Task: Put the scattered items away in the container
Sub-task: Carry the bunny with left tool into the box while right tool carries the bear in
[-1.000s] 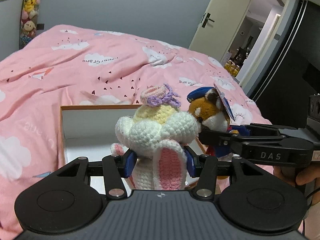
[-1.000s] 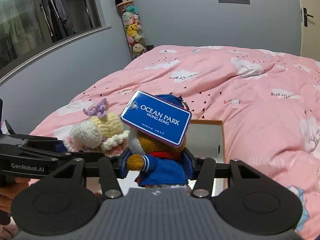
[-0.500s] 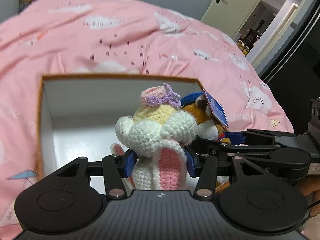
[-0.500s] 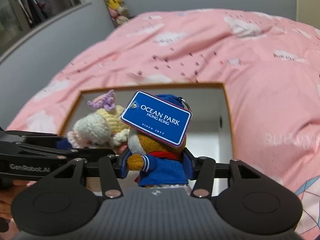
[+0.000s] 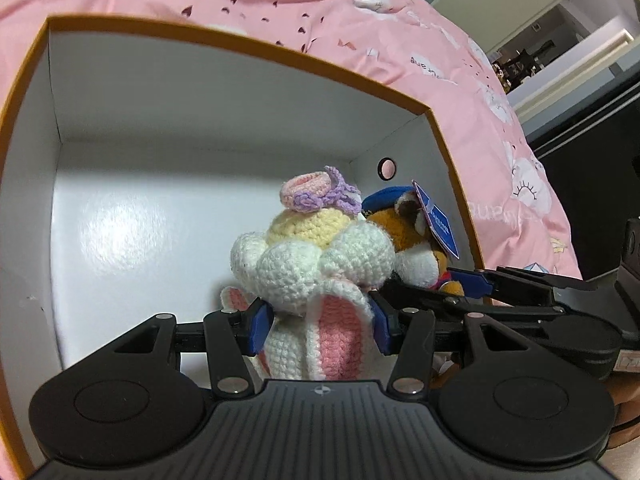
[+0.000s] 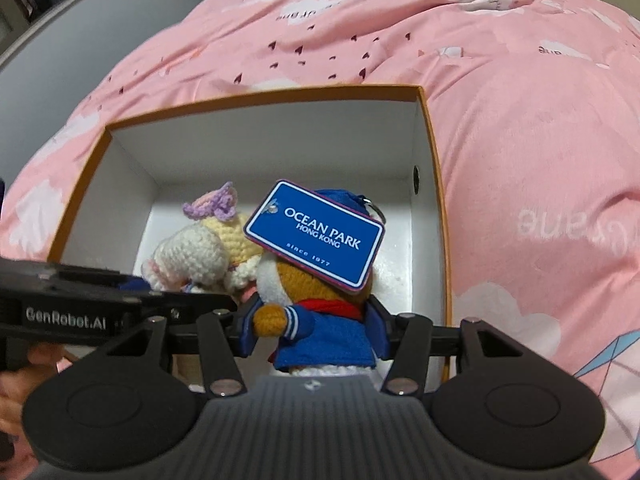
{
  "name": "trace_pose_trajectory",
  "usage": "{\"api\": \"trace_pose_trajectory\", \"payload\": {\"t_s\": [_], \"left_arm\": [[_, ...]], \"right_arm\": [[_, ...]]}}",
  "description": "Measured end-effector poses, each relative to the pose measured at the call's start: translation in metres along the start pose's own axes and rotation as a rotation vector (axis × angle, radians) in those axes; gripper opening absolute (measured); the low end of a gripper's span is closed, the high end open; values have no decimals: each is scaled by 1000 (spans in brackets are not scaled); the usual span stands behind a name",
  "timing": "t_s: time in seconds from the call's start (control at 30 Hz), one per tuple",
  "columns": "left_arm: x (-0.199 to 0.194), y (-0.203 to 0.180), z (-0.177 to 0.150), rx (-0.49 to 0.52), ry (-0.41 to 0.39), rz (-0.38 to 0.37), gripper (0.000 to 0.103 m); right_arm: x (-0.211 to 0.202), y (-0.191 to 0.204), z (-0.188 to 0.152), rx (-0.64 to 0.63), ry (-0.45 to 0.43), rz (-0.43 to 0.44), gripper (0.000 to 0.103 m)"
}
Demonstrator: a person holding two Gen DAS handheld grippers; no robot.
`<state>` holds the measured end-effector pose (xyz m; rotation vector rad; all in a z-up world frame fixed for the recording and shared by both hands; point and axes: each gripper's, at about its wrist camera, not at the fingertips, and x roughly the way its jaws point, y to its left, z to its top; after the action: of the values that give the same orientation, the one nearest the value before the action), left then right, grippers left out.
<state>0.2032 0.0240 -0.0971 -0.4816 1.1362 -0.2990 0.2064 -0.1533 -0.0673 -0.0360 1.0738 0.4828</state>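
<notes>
A white crochet bunny (image 5: 312, 256) with a pink and purple flower on its head sits between the blue pads of my left gripper (image 5: 320, 326), which is shut on it. My right gripper (image 6: 314, 330) is shut on a brown plush in a blue sailor jacket (image 6: 332, 340) that carries a blue "Ocean Park" tag (image 6: 316, 236). Both toys hang side by side, touching, inside the orange-rimmed box (image 5: 240, 46) with white walls (image 6: 280, 136). In the right wrist view the bunny (image 6: 192, 256) and left gripper (image 6: 180, 292) show at the left; in the left wrist view the plush (image 5: 412, 248) and right gripper (image 5: 440, 292) at the right.
The box lies on a pink duvet (image 6: 520, 160) with cloud prints, which surrounds it. The box floor to the left of the bunny is bare white (image 5: 120, 232). A small round hole (image 5: 386, 168) marks the right box wall. A hand (image 6: 40, 360) holds the left gripper.
Both grippers have come down and tilted forward with their toys, from above the box rim to inside the box. The grips have not changed.
</notes>
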Motion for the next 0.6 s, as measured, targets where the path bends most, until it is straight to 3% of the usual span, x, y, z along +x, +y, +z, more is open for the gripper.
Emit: {"api": "trace_pose_trajectory", "payload": {"t_s": [0.03, 0.1, 0.2, 0.43, 0.53, 0.6], "left_arm": [[1, 1, 0, -10, 3, 8, 58], [0, 4, -1, -17, 1, 34, 58], [1, 9, -1, -30, 9, 35, 58], [-2, 21, -2, -82, 5, 20, 60], [-2, 27, -1, -100, 10, 14, 60], [-6, 29, -1, -111, 2, -1, 49]], "right_arm": [[-1, 1, 1, -17, 5, -4, 58], [-3, 3, 2, -53, 4, -17, 77], [-5, 11, 2, -120, 8, -39, 78], [5, 44, 0, -324, 63, -64, 63], [12, 50, 2, -337, 83, -96, 52], [7, 50, 6, -311, 66, -68, 52]]}}
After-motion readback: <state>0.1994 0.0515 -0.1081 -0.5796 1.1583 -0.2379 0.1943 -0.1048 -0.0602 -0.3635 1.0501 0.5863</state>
